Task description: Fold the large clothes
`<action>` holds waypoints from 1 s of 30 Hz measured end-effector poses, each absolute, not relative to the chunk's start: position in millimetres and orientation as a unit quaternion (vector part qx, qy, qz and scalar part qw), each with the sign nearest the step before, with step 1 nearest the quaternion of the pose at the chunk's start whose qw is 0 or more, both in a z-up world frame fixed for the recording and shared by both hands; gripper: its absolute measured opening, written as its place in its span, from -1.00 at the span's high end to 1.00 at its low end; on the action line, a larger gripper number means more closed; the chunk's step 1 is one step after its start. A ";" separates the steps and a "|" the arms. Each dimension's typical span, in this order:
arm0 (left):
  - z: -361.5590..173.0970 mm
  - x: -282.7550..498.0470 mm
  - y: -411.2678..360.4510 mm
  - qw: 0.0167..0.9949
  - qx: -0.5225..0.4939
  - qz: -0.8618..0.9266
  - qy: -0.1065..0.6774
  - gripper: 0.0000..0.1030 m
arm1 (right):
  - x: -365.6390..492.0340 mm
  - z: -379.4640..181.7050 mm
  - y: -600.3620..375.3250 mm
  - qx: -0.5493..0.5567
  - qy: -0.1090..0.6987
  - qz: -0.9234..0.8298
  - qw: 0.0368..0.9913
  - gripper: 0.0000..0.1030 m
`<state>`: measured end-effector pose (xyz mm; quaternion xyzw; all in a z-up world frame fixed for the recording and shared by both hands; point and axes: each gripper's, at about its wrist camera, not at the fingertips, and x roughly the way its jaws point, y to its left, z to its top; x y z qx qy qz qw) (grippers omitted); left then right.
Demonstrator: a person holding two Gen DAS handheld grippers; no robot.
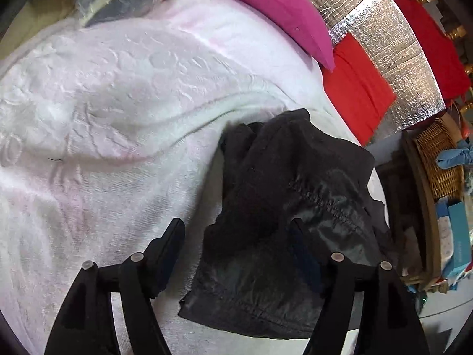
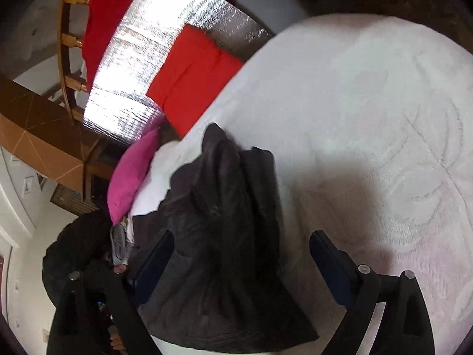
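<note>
Left wrist view looks down on a dark grey garment [image 1: 283, 207] lying bunched on a pale pink, embossed blanket [image 1: 103, 103] that covers the bed. The left gripper [image 1: 236, 227] hangs over the garment's near end with its jaws spread apart; one finger [image 1: 165, 254] stands over bare blanket beside the cloth, while the other is over the dark fabric and hard to make out against it, so whether it touches the cloth cannot be told. Nothing is pinched between them. Beyond the garment lie a magenta cushion [image 1: 280, 9], a folded red cloth [image 1: 357, 88] and a silver foil sheet [image 1: 384, 44]; a wicker basket [image 1: 437, 159] stands off the bed's edge. Right wrist view shows the same garment [image 2: 224, 251] as a crumpled heap reaching away from the camera. The right gripper [image 2: 242, 248] has its jaws released and wide, straddling the near part of the heap, the left finger at its edge and the right finger [image 2: 334, 266] over blanket [image 2: 384, 118] clear of the cloth.
</note>
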<state>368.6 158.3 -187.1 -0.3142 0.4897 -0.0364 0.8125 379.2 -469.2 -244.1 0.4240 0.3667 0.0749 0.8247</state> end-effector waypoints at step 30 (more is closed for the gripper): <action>-181.5 410.9 125.9 0.850 -0.249 -0.023 0.464 0.68 | 433.2 -274.9 -429.0 0.415 0.394 0.066 0.817 -0.84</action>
